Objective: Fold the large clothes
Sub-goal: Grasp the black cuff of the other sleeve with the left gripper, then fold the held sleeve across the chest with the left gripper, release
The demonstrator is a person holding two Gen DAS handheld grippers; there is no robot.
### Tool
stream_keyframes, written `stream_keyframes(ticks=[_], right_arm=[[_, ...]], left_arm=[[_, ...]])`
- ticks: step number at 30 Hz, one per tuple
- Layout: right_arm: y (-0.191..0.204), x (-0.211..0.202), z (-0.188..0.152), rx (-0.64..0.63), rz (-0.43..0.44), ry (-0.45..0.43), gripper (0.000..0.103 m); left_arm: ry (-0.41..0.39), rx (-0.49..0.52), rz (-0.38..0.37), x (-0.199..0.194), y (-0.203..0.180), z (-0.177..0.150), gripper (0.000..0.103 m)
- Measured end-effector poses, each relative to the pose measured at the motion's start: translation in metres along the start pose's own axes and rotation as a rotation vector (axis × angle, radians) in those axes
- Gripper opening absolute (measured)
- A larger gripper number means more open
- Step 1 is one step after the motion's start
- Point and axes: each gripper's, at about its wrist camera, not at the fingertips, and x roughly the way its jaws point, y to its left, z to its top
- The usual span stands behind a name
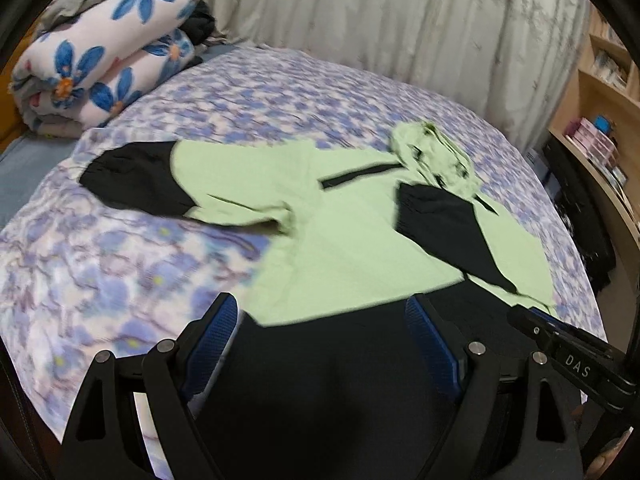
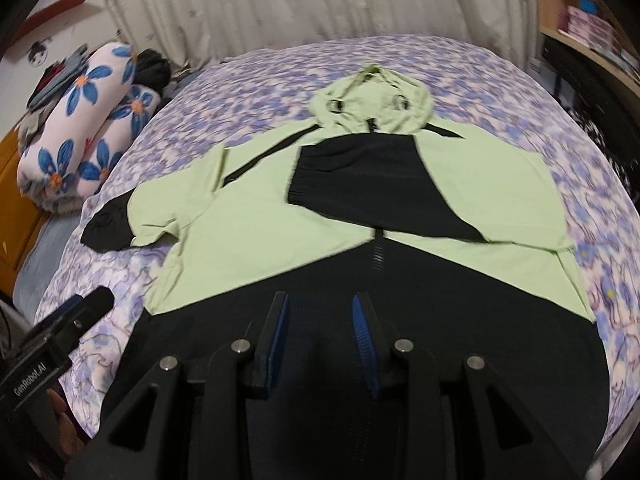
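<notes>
From the left wrist, a green-and-black hooded jacket (image 1: pixel 340 232) lies spread on a bed (image 1: pixel 100 264) with a purple flowered cover, one black sleeve (image 1: pixel 444 232) folded across its chest. The left gripper (image 1: pixel 320 320) hangs over the black hem, jaws wide and empty. A rolled flowered quilt (image 1: pixel 100 60) sits at the bed's far left corner, curtains (image 1: pixel 380 20) behind.

From the right wrist, the right gripper (image 2: pixel 320 316) hovers above the hem, jaws narrow, nothing between them. The left gripper (image 2: pixel 72 316) edges in at left.
</notes>
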Motion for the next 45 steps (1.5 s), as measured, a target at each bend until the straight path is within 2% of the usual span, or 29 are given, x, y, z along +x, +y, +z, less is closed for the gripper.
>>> stream_keyframes(ticks=[9,16,18,23,29,32,37,39,40,41,42,43,44,45], right_arm=[[0.073,0.03,0.026,-0.091,0.039,-0.007,0.033],[0.12,0.066,0.048,-0.129,0.054,-0.022,0.038],[0.13,0.078,0.054,-0.139,0.052,-0.022,0.038],[0.153,0.114,0.067,-0.165,0.042,-0.014,0.038],[0.167,0.149,0.075,-0.142,0.062,0.013,0.038],[0.171,0.164,0.073,-0.133,0.07,0.031,0.038],[0.168,0.179,0.065,-0.109,0.076,0.068,0.038],[0.163,0.181,0.063,-0.092,0.084,0.075,0.038],[0.162,0.182,0.063,-0.085,0.087,0.076,0.038],[0.16,0.182,0.063,-0.079,0.091,0.078,0.038],[0.158,0.181,0.062,-0.071,0.096,0.08,0.038],[0.157,0.181,0.063,-0.064,0.097,0.081,0.038],[0.155,0.18,0.063,-0.058,0.097,0.081,0.038],[0.152,0.178,0.062,-0.049,0.101,0.082,0.038]], left_arm=[[-0.031,-0.099,0.095,0.013,0.093,0.03,0.085],[-0.008,-0.115,0.223,0.05,0.163,0.048,0.085],[0.017,-0.143,0.207,0.065,0.187,0.053,0.085],[0.075,-0.287,0.037,0.105,0.251,0.064,0.085],[0.11,-0.422,-0.072,0.149,0.312,0.077,0.085],[0.094,-0.45,-0.089,0.165,0.327,0.082,0.085],[0.044,-0.426,-0.009,0.183,0.327,0.097,0.085],[0.021,-0.391,0.05,0.188,0.323,0.101,0.075],[0.009,-0.361,0.102,0.19,0.319,0.104,0.059],[0.008,-0.338,0.149,0.192,0.317,0.106,0.038],[0.003,-0.324,0.173,0.193,0.315,0.107,0.025],[-0.004,-0.32,0.161,0.19,0.316,0.108,0.005],[-0.02,-0.317,0.131,0.186,0.313,0.11,0.005],[-0.043,-0.304,0.132,0.179,0.309,0.112,0.004]])
